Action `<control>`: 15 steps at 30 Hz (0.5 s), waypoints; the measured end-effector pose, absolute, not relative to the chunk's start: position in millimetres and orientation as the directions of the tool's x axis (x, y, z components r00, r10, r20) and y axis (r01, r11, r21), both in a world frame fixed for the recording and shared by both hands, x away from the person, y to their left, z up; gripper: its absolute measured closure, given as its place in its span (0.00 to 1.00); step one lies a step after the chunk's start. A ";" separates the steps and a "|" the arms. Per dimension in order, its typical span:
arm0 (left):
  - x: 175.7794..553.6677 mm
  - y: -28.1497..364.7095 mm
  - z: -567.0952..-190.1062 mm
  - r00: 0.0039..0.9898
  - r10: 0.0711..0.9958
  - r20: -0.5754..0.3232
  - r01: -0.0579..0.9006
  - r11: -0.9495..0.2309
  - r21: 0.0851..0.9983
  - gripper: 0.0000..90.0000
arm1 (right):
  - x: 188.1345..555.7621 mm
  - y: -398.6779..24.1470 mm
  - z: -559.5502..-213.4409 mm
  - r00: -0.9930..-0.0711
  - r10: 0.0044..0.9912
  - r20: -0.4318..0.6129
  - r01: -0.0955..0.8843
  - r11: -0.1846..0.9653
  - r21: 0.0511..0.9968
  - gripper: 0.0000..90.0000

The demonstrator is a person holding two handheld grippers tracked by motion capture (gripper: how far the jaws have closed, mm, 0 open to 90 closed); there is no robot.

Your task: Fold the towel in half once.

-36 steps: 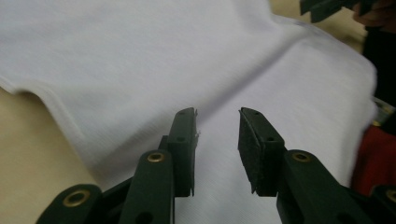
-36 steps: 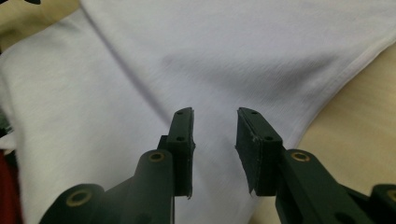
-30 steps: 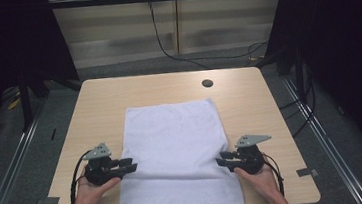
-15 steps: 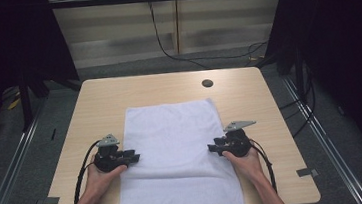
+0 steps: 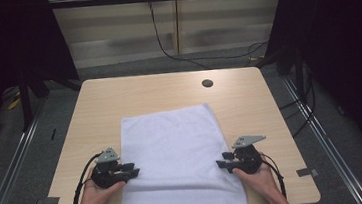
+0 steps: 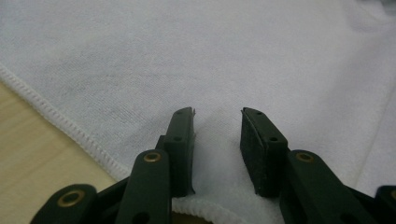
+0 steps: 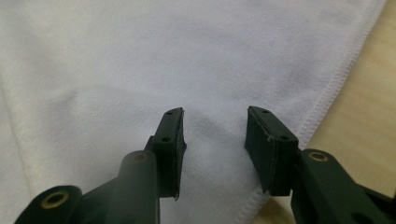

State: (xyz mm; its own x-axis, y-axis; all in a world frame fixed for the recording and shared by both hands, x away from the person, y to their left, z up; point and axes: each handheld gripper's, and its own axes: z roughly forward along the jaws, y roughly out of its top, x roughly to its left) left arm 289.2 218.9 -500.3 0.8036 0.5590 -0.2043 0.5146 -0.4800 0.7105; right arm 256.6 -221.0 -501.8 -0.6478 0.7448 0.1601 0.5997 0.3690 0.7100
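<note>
Two tools (image 5: 134,170) (image 5: 222,160), white towel (image 5: 174,153) between

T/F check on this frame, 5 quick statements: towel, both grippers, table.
1. A white towel lies on the table. True.
2. The towel is bunched into a ball. False: it lies spread flat, its near end hanging over the table's front edge.
3. The left gripper has its jaws apart over the towel's edge. True.
4. The right gripper grips a cup. False: its jaws stand apart over towel cloth by the hem, pinching nothing; they have just been opening.
5. The round hole in the table is covered by the towel. False: it lies bare beyond the towel's far edge.
</note>
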 end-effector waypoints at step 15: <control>295.5 233.9 -485.6 0.788 0.563 -0.251 0.536 -0.427 0.728 0.67 | 222.2 -223.0 -481.0 -0.682 0.710 0.177 0.573 0.368 0.732 0.63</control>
